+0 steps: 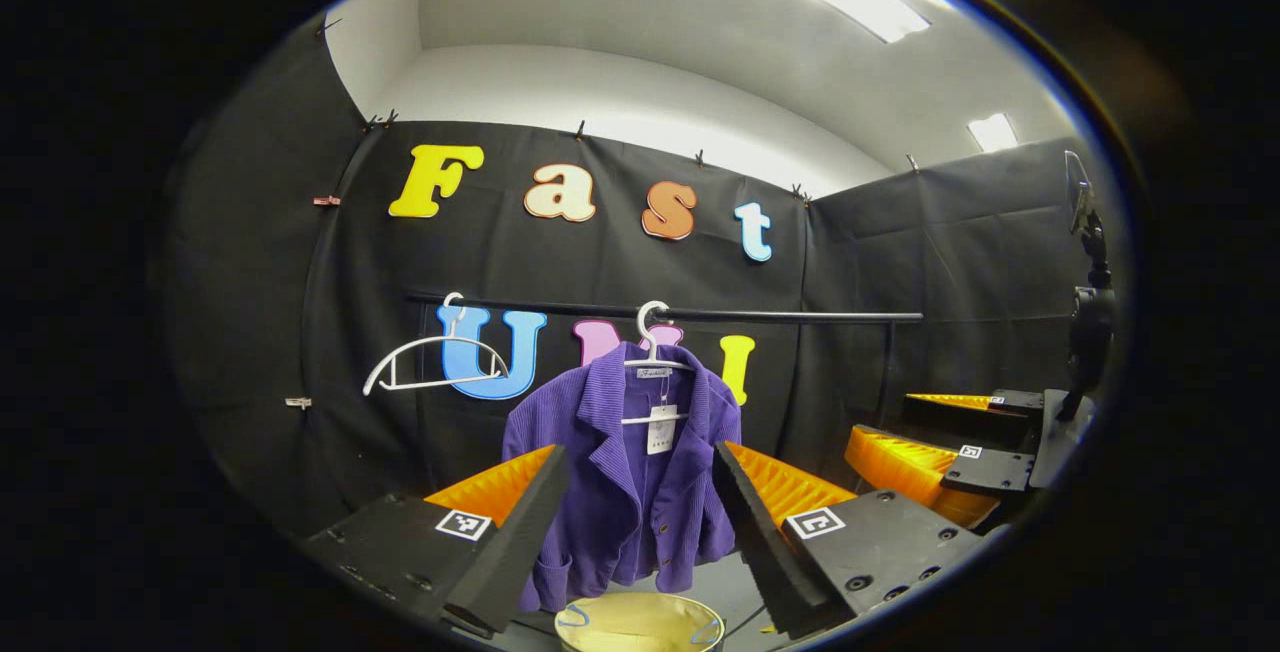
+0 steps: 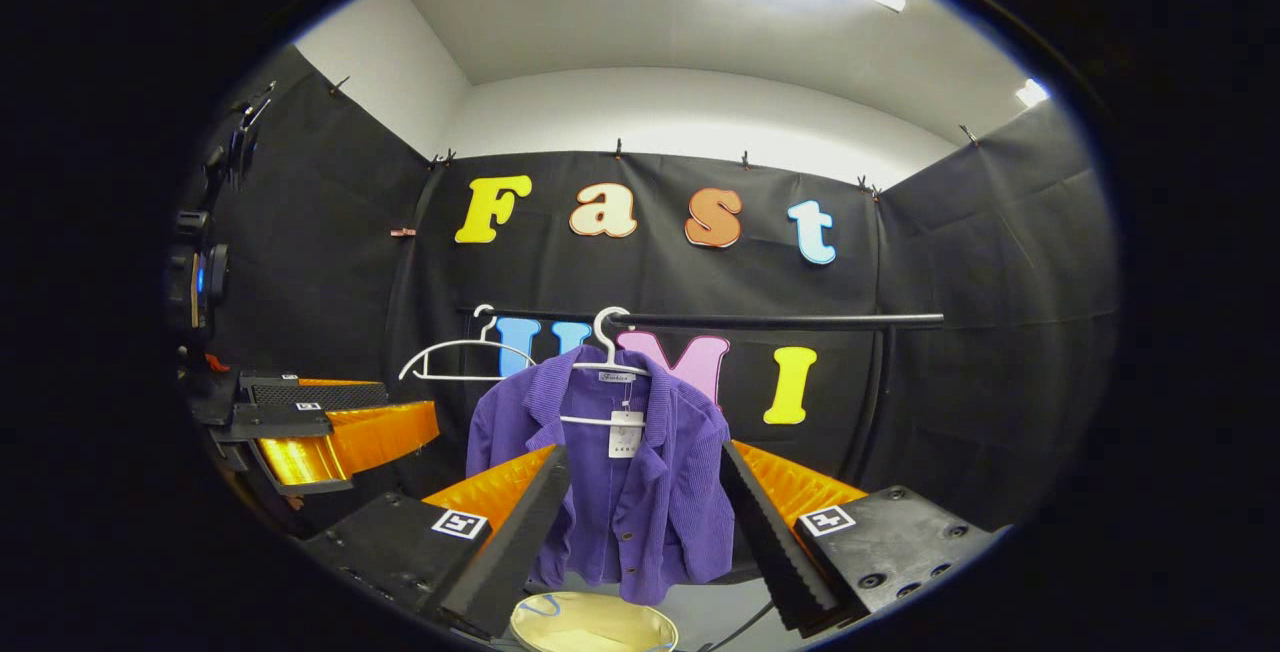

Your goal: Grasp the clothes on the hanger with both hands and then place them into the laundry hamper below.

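With both the left gripper (image 1: pixel 640 522) and right gripper (image 2: pixel 645 522) spread-jawed and empty, the soft, light purple corduroy jacket (image 1: pixel 625 477) hangs from the white plastic hanger (image 1: pixel 655 357), directly above the round yellow laundry hamper (image 1: pixel 640 624); pinch each shoulder.

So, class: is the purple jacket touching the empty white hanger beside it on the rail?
Apart. The left gripper view shows black cloth between the purple jacket and the empty hanger; the right gripper view agrees.

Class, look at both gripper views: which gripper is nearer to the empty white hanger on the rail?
Probably the left gripper: it sits more towards the empty white hanger, which hangs up-left of the purple jacket. The right gripper sits further right.
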The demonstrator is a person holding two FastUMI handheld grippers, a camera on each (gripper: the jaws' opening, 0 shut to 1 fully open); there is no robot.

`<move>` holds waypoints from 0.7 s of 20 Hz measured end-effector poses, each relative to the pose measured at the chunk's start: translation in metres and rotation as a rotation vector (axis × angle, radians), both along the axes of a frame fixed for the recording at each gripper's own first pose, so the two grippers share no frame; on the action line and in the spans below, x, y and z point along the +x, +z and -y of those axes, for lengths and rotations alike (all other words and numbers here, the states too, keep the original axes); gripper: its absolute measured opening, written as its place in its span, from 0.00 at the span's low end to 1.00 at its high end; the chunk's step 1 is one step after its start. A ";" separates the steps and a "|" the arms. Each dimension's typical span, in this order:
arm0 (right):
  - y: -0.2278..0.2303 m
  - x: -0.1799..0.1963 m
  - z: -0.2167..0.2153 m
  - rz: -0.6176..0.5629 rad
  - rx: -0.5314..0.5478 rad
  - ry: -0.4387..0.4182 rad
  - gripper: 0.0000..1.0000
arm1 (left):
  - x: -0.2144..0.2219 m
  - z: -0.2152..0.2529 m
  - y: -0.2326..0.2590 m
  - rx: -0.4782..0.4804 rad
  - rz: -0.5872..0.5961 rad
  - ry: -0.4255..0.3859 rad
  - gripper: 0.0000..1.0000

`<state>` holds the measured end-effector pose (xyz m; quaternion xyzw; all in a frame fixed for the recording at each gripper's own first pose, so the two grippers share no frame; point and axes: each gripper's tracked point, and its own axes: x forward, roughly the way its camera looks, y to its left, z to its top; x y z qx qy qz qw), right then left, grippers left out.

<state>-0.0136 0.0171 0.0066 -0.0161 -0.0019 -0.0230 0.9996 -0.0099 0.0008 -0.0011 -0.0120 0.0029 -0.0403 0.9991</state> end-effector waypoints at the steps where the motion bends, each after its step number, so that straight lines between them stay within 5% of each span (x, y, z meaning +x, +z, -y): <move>1: 0.000 -0.001 -0.002 -0.003 0.001 -0.003 0.97 | -0.001 -0.001 0.000 -0.001 0.001 -0.004 0.92; 14: -0.010 -0.015 -0.029 -0.020 -0.008 -0.107 0.97 | -0.016 -0.022 -0.006 -0.014 -0.009 -0.111 0.92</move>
